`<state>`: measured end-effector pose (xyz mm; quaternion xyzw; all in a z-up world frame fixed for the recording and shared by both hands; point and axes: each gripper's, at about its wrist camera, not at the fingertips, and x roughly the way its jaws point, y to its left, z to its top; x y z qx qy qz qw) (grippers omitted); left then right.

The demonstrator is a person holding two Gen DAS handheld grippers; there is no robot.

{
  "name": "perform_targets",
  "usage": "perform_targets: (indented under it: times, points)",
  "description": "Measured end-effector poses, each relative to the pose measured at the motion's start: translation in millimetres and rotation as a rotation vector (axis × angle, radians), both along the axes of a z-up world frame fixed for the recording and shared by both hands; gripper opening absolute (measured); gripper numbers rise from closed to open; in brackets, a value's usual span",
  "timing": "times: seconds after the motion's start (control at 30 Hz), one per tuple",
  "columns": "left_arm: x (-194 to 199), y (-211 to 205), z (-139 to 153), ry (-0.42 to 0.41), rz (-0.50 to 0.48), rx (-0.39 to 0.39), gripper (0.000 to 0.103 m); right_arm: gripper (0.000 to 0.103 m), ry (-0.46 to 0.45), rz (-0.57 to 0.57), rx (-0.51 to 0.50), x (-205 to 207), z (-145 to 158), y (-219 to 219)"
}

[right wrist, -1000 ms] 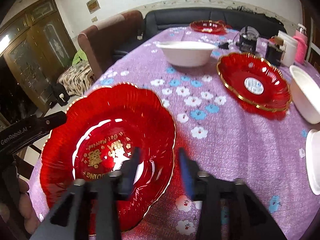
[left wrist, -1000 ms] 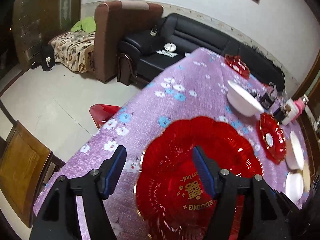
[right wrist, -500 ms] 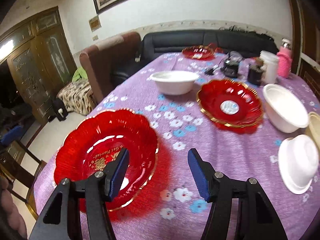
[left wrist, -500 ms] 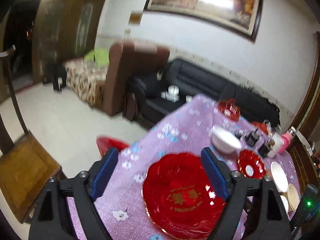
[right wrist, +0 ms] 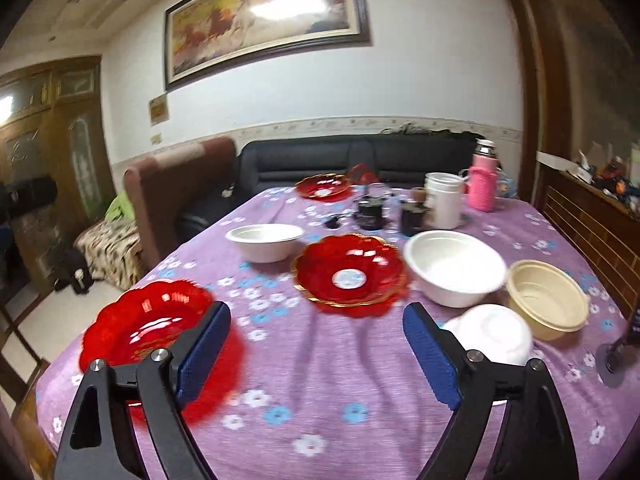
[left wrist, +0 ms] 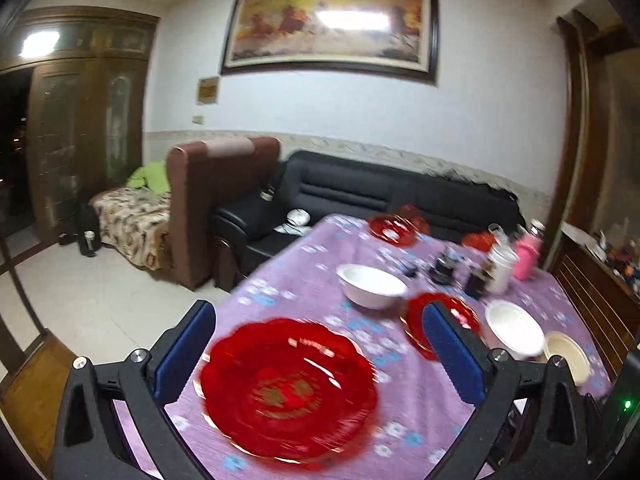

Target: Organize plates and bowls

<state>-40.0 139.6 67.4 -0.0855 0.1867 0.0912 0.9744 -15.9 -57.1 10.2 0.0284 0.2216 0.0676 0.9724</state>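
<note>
A large red scalloped plate (left wrist: 288,392) lies on the purple flowered tablecloth (right wrist: 320,360) near the table's front left edge. My left gripper (left wrist: 316,312) hangs above and behind it, jaws opening, nothing between them. In the right wrist view the same plate (right wrist: 148,320) sits at lower left. My right gripper (right wrist: 316,312) is to its right over bare cloth, jaws opening and empty. A smaller red plate (right wrist: 350,274) sits mid-table, between two white bowls (right wrist: 266,240) (right wrist: 454,266). A beige bowl (right wrist: 546,300) and an upturned white bowl (right wrist: 490,334) stand at right.
Another red plate (right wrist: 322,186) sits at the table's far end. A pink bottle (right wrist: 482,182), a white cup (right wrist: 442,200) and dark jars (right wrist: 370,210) cluster at the back. A black sofa (left wrist: 360,196) stands behind the table, a wooden chair (left wrist: 24,392) at lower left.
Both grippers have pulled back and up from the large red plate, and their jaws have spread wider. The plate stays on the cloth.
</note>
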Motion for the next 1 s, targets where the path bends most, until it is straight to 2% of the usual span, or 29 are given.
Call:
perform_targets:
  times: [0.17, 0.3, 0.37, 0.53, 0.63, 1.0]
  points:
    - [11.6, -35.0, -8.9, 0.034, -0.066, 0.017, 0.103, 0.091, 0.057, -0.050, 0.008, 4.4, -10.1, -40.2]
    - [17.8, -64.8, -13.7, 0.033, -0.113, 0.056, 0.103, 0.091, 0.085, -0.086, 0.005, 5.4, -18.4, -63.9]
    - [26.1, -80.5, -18.2, 0.059, -0.149, 0.079, 0.103, 0.091, 0.091, -0.099, 0.007, 5.2, -19.8, -72.9]
    - [48.5, -102.0, -36.3, 0.178, -0.255, 0.050, 0.103, 0.091, 0.114, -0.121, 0.006, 8.6, -23.8, -90.1]
    - [57.4, -108.6, -48.2, 0.223, -0.282, 0.039, 0.103, 0.091, 0.121, -0.133, 0.000, 13.0, -25.8, -98.5]
    - [77.2, -117.5, -70.0, 0.300, -0.316, 0.002, 0.103, 0.091, 0.161, -0.168, 0.006, 24.1, -37.4, -113.8]
